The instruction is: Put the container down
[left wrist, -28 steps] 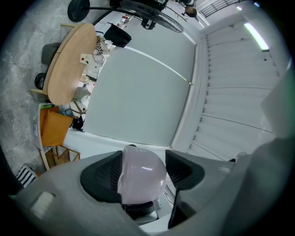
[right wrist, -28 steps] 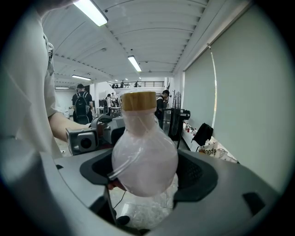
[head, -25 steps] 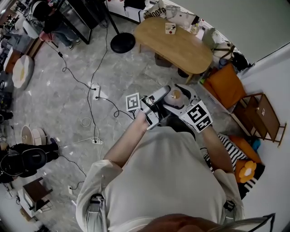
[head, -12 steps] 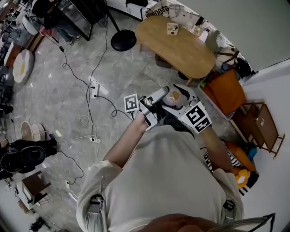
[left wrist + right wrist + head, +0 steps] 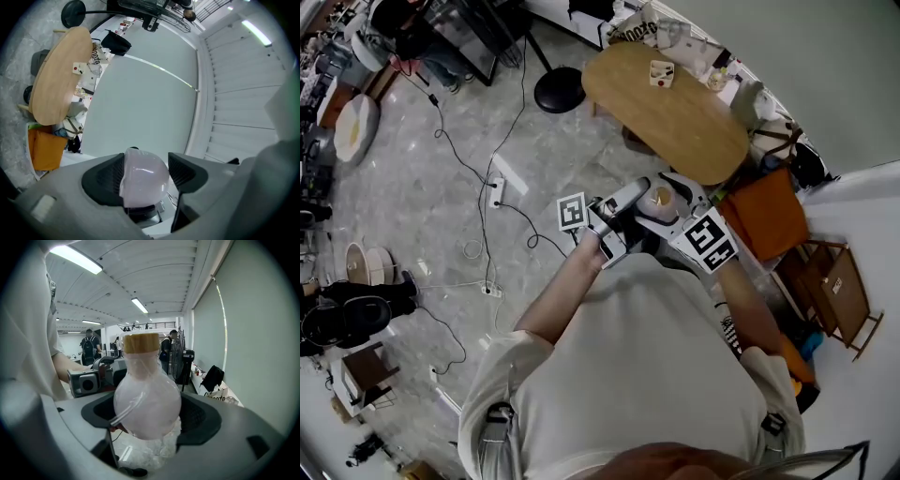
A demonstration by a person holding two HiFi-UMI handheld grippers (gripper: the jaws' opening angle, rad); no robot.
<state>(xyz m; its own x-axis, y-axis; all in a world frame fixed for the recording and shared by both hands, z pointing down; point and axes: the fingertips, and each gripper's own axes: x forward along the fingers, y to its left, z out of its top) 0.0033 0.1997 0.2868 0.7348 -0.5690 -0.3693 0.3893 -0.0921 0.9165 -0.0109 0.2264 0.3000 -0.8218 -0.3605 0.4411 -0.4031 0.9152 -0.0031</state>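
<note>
While the person stood above the grey floor, the left gripper (image 5: 146,174) had its jaws pressed on the round body of the container (image 5: 659,198), which sat between its pads. Just to the right, the right gripper (image 5: 147,414) pinched the same pale bulb, and the wooden lid (image 5: 140,343) rose above its jaws. The oval table (image 5: 675,103) lay beyond both grippers.
</note>
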